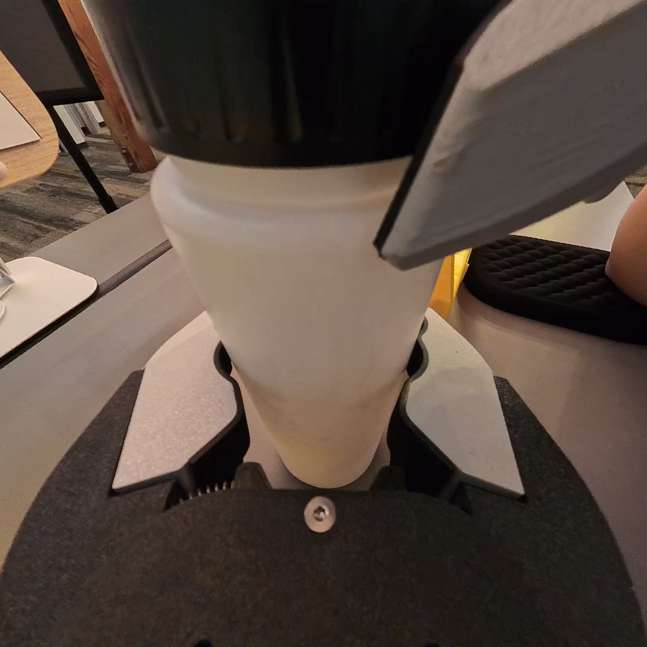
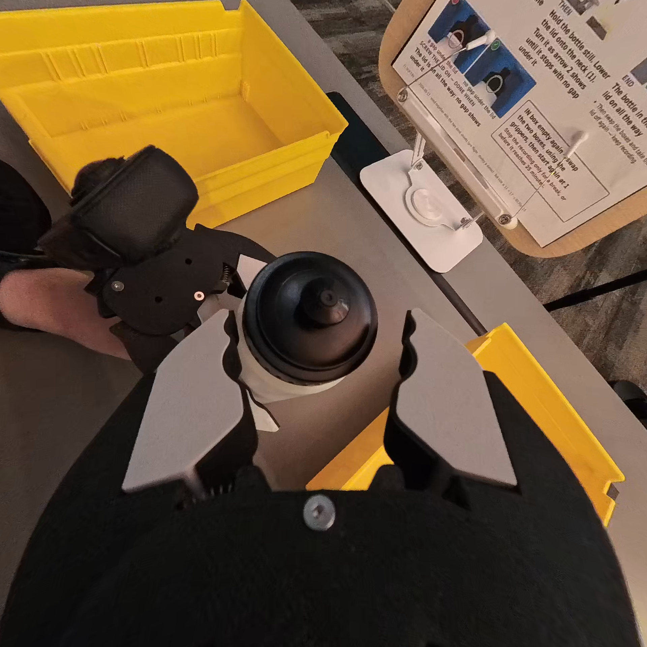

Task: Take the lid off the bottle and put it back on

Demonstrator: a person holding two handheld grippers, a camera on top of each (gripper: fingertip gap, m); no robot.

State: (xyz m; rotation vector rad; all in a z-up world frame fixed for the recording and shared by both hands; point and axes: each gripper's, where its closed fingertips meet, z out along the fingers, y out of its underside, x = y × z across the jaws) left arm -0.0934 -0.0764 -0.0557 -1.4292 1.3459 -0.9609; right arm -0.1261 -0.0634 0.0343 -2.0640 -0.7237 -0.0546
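Note:
A white bottle (image 1: 297, 280) with a black ribbed lid (image 1: 280, 87) on it stands upright on the grey table. My left gripper (image 1: 320, 350) is shut on the bottle's body, one finger on each side. From above, the right wrist view shows the lid (image 2: 280, 336), the bottle's shoulder (image 2: 280, 388) and the left gripper (image 2: 231, 290) at the bottle's left. My right gripper (image 2: 318, 315) is open, its fingers on either side of the lid, the right one clearly apart from it. One of its fingers (image 1: 507, 140) shows beside the lid in the left wrist view.
An empty yellow bin (image 2: 175, 122) stands behind the bottle. A second yellow bin (image 2: 525, 402) lies under my right gripper. A sheet on a white stand (image 2: 420, 210) is at the table's (image 2: 332, 227) edge. A hand (image 2: 52, 304) holds the left gripper.

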